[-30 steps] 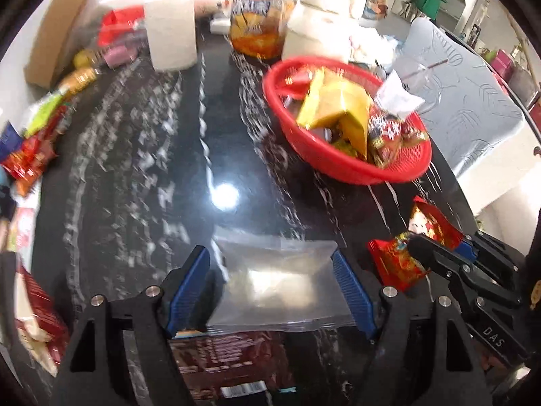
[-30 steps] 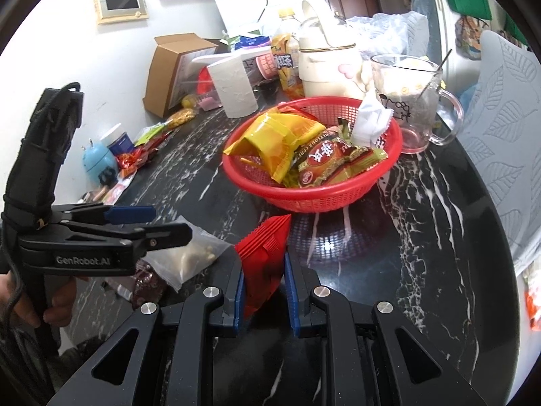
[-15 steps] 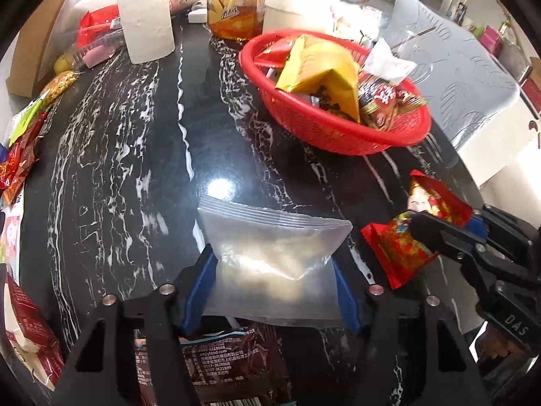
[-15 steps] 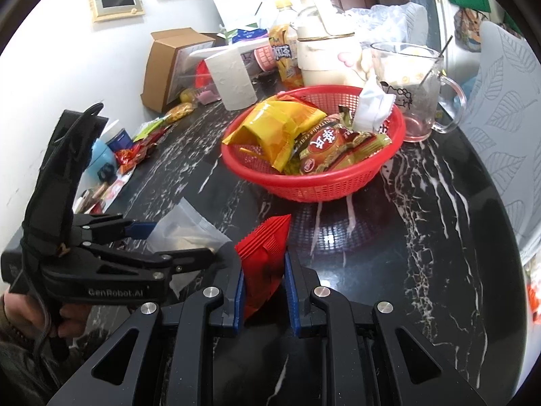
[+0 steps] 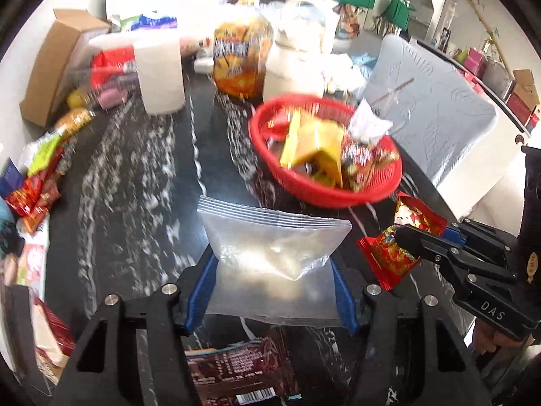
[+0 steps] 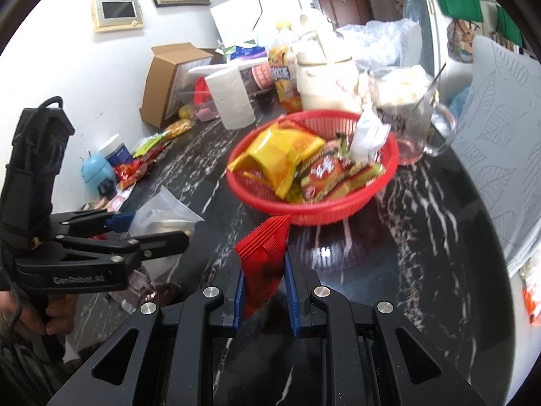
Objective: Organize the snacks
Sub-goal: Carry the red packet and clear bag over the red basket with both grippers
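At six o'clock in the left wrist view, a clear plastic zip bag (image 5: 274, 260) is clamped half-wide by the left gripper (image 5: 272, 291); only the right wrist view shows the red foil packet (image 6: 265, 257) pinched edgewise by the narrowly closed right gripper (image 6: 264, 292).

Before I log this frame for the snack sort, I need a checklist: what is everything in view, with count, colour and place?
Round plastic basket: one, red, mid-table, full of snack packs.
Clear zip bag: one, transparent, pale contents, in the left gripper.
Foil snack packet: one, red, in the right gripper.
Dark snack pack: one, brown, on the table below the left gripper.
Paper roll: one, white, upright behind the basket.
Drink bottle: one, orange, at the back.
Glass mug: one, clear, right of the basket.
Cardboard box: one, brown, by the wall.
Marble table: one, black.
Left gripper: shut on the bag.
Right gripper: shut on the packet.
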`<state>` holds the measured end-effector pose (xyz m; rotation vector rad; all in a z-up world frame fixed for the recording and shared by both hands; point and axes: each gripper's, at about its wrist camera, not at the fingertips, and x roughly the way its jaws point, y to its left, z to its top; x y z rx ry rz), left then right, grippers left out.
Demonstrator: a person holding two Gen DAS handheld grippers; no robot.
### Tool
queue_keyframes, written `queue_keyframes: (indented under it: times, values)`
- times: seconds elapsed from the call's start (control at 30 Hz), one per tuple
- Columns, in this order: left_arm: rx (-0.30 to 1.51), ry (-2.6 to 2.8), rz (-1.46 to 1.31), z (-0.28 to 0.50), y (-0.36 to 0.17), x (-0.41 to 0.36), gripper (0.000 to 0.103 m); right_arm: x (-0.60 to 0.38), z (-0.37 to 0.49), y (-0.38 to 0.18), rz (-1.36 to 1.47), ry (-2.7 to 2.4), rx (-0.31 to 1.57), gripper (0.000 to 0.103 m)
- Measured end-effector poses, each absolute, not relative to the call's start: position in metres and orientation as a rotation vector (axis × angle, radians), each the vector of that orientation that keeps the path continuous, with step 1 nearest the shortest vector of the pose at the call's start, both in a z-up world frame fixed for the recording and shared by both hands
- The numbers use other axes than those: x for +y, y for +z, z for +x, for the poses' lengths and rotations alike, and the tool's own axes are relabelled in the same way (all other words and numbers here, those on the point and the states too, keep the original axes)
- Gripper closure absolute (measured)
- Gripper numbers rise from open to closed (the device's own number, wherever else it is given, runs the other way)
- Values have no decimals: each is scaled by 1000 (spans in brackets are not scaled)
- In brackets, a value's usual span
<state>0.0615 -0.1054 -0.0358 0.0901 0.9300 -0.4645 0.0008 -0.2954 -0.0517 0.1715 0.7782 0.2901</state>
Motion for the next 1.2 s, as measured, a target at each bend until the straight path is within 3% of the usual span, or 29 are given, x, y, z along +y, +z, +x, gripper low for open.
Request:
queue_keyframes:
  times: [0.83,1.2]
  values:
    - [600,-540,112,101,71,-125,42,-298,40,32,49,260,565,83]
    - [627,-565,108,136,61,-144,42,-316,79,35,-5,185,543,83]
